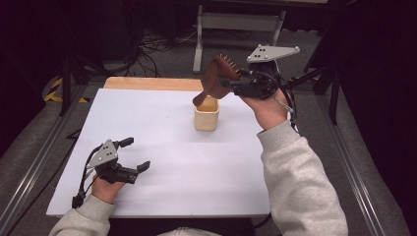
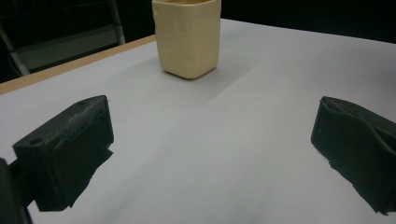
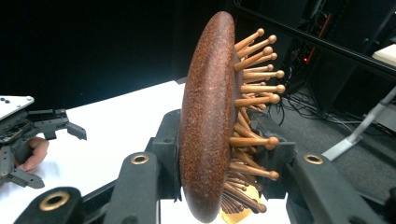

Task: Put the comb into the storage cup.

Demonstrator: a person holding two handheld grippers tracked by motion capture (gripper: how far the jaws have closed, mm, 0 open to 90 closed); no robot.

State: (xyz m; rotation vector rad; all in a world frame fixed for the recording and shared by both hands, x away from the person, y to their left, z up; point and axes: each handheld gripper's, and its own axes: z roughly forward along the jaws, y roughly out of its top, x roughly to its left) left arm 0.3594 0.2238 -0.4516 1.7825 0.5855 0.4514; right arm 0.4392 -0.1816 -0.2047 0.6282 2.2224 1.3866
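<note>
White table (image 1: 162,162) lies open around cup (image 1: 206,116).

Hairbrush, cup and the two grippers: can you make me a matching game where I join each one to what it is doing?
Things:
1. wooden hairbrush
2. cream cup
3. left gripper
4. right gripper

States:
A. jaws open, nothing between them
B. stands upright on the white table
C. clamped by its head, handle pointing down over the cup
D. shut on the brush, raised above the table

Pairs: 1-C, 2-B, 3-A, 4-D
</note>
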